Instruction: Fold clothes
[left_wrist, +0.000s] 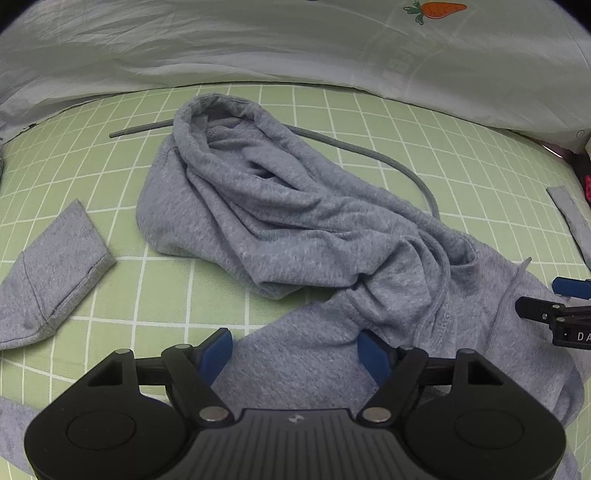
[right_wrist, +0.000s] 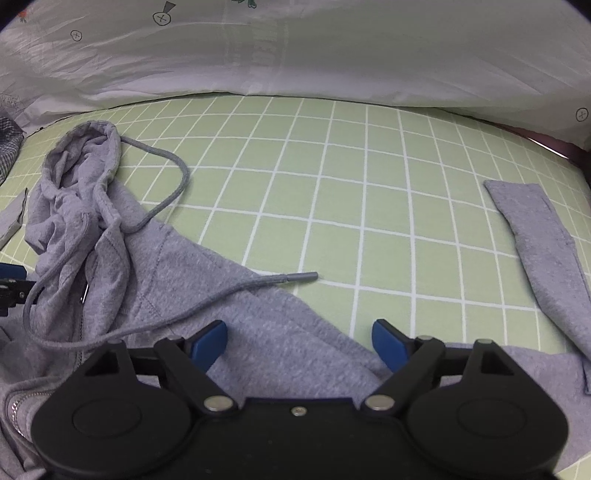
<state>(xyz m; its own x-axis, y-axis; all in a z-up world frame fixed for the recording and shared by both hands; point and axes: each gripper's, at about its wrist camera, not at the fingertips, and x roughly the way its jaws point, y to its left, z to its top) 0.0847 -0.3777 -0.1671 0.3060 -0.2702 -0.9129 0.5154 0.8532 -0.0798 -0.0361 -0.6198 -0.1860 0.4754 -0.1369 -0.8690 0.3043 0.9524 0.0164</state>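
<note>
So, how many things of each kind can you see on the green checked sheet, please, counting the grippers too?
Grey hoodie: 1
White quilt along the far edge of the sheet: 1
Grippers: 2, the left gripper and the right gripper, both open above the hoodie
Total: 4

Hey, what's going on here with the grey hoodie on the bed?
A person holds a gripper in each hand over a grey hoodie spread on a green checked sheet. The left gripper and right gripper both have open jaws and grip nothing. The hood is bunched and nothing is folded yet.
</note>
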